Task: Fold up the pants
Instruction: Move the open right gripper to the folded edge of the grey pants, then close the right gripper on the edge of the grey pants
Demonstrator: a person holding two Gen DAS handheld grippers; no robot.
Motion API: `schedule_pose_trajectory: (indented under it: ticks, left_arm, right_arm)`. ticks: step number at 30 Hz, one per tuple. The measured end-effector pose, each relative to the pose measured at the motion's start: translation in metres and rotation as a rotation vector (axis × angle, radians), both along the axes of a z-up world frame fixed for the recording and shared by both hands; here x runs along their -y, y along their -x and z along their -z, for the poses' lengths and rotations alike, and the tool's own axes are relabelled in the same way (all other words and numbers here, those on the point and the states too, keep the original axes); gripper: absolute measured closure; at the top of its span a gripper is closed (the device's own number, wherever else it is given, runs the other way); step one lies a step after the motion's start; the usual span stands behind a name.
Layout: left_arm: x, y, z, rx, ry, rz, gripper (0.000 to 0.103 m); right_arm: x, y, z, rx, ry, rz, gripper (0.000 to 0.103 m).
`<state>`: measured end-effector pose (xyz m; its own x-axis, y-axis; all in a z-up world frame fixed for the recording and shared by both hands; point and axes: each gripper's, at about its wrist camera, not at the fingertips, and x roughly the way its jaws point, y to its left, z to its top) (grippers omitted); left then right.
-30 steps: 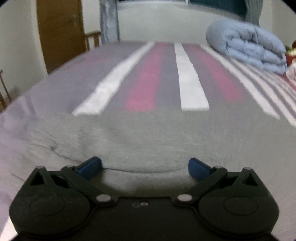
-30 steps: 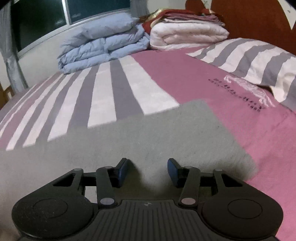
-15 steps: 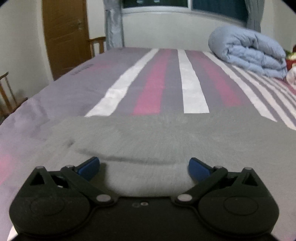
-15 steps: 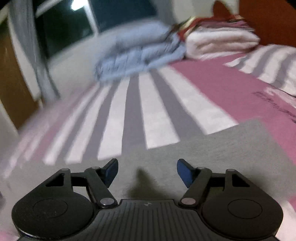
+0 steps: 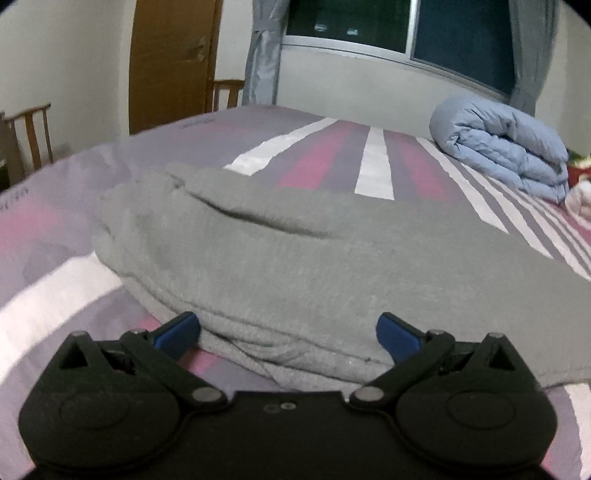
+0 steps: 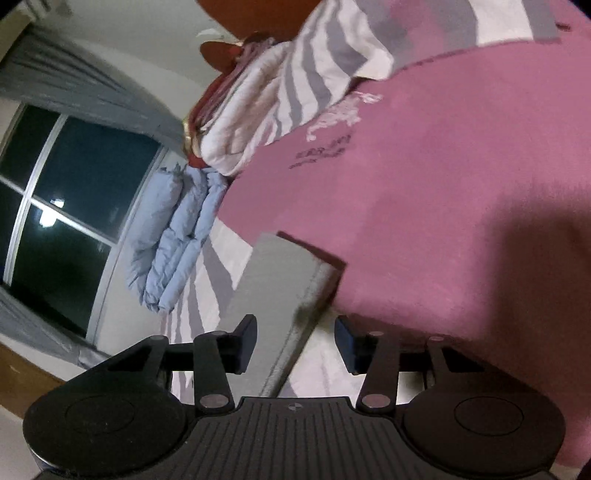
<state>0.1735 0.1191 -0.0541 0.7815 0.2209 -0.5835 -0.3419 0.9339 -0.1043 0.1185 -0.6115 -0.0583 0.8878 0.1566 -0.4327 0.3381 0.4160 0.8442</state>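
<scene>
Grey pants (image 5: 295,251) lie across the striped bed (image 5: 373,166), folded lengthwise, with a bunched thick end toward the left wrist camera. My left gripper (image 5: 288,332) stands open and wide, its blue pads on either side of that thick end and not pressing it. In the right wrist view the picture is rolled far over. The narrow leg end of the pants (image 6: 280,273) runs up between the fingers of my right gripper (image 6: 295,339). Its jaws are closing; a gap still shows beside the right pad.
A folded light-blue duvet (image 5: 506,147) sits at the far side under the window (image 5: 406,29). Folded white and red blankets (image 6: 236,122) and a striped pillow (image 6: 332,48) lie by the headboard. A wooden door (image 5: 170,59) and chairs (image 5: 29,136) stand beyond the bed.
The left gripper has drawn back to the near thick end of the pants, still open. The right gripper rolled sharply, widened and then narrowed, and now straddles the leg end.
</scene>
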Motion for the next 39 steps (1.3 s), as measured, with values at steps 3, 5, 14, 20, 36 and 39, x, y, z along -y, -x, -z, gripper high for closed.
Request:
schedule_pose_trajectory:
  ticks: [3, 5, 14, 20, 36, 39]
  left_arm:
    - [-0.002, 0.000, 0.003, 0.003, 0.013, 0.002, 0.005]
    - [0.000, 0.000, 0.005, 0.002, 0.002, 0.002, 0.005]
    - [0.005, 0.000, 0.009, 0.003, -0.013, -0.001, 0.005]
    - [0.004, -0.001, 0.009, 0.004, -0.014, 0.000, 0.006]
    - [0.004, -0.001, 0.009, 0.003, -0.016, 0.000, 0.006]
    - [0.004, -0.001, 0.009, 0.003, -0.018, 0.000, 0.005]
  right_arm:
    - [0.000, -0.010, 0.008, 0.010, -0.029, 0.013, 0.055]
    - [0.002, -0.020, 0.011, 0.014, -0.029, 0.001, 0.055]
    - [0.000, -0.049, 0.022, 0.021, -0.023, -0.052, 0.060]
    - [-0.003, -0.023, 0.016, 0.032, 0.003, -0.044, 0.068]
    - [-0.011, -0.050, 0.001, -0.051, 0.041, -0.070, 0.092]
    - [-0.011, -0.054, 0.004, -0.068, 0.042, -0.090, 0.093]
